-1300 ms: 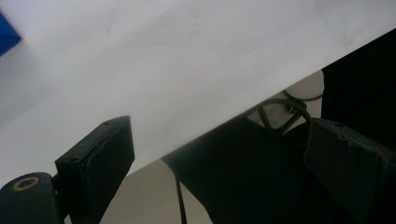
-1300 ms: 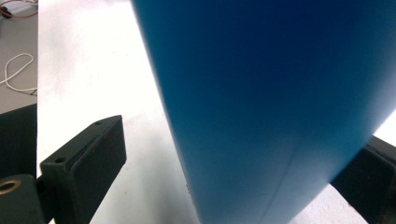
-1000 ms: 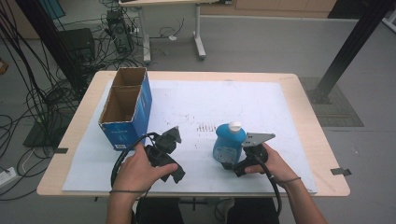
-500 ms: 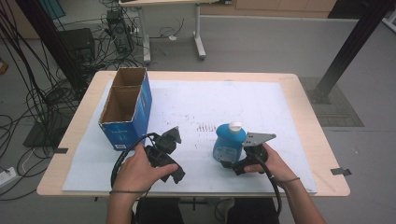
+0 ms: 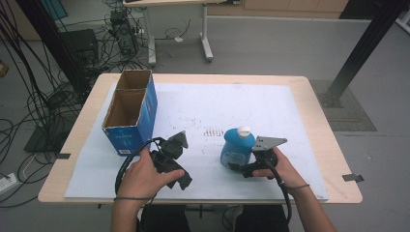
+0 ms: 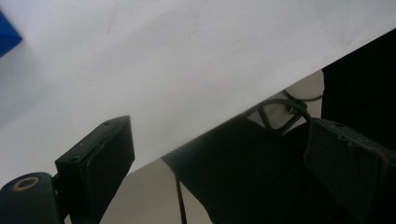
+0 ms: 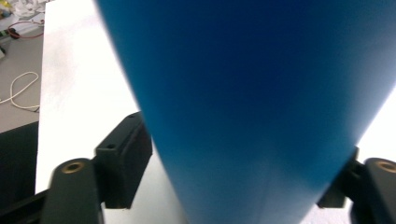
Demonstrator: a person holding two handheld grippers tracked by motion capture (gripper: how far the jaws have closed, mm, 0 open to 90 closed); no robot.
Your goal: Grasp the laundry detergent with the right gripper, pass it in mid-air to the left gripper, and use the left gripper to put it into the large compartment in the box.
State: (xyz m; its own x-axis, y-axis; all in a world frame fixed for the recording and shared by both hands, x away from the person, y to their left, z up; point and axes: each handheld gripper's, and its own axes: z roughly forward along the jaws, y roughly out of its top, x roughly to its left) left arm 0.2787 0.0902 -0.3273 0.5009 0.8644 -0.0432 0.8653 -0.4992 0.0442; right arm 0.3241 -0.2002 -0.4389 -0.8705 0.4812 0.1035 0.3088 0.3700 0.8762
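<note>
High view: my right gripper (image 5: 240, 166) clamps the blue bottle (image 5: 237, 147) upright on the table (image 5: 319, 121). My left gripper (image 6: 219, 154) hangs wide open, holding nothing.

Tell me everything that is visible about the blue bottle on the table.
The blue bottle looks like plastic, with a wide rounded body that narrows to a white cap on top. It stands upright on the white sheet near the table's front edge, right of the cardboard box. The right gripper reaches it low on its right side; in the right gripper view its body sits between the two jaws, which close against it. No label can be read.
</note>
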